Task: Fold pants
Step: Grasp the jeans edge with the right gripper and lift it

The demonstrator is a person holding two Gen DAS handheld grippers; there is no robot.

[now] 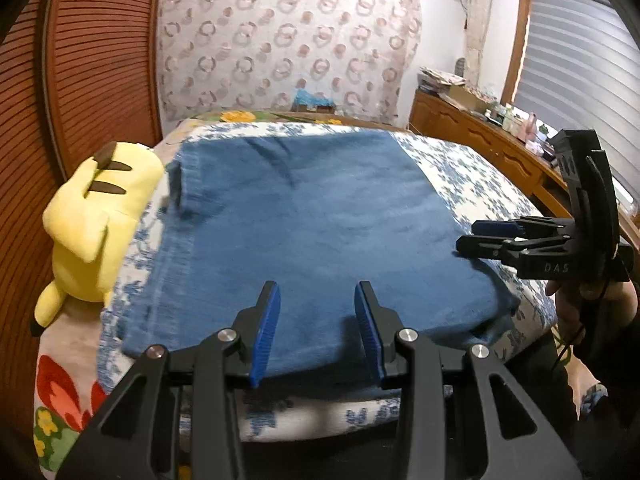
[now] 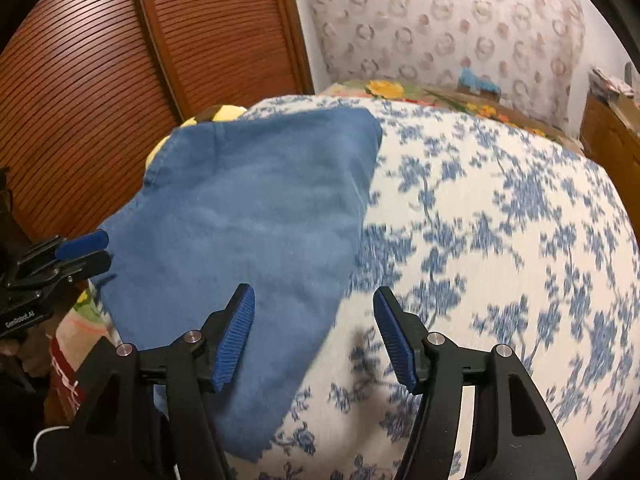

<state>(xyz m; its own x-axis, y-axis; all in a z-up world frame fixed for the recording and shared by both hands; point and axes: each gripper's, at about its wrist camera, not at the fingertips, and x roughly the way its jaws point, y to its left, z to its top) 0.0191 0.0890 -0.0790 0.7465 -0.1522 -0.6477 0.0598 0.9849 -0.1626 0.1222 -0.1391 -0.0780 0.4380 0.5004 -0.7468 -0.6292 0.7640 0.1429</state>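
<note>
Pants (image 1: 304, 232), blue and already folded into a broad flat panel, lie on the flowered bedspread (image 2: 500, 220) near the bed's front edge, their long axis running away toward the head of the bed. Both grippers hover above the near hem, holding nothing: the left gripper (image 1: 316, 328) stands moderately parted over the middle, while the right gripper (image 2: 314, 336) gapes wider, straddling the right edge. A yellow plush toy (image 1: 96, 224) sits at the left edge. No containers show.

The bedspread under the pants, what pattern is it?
The bedspread is white with a blue floral print, clearest in the right wrist view.
</note>
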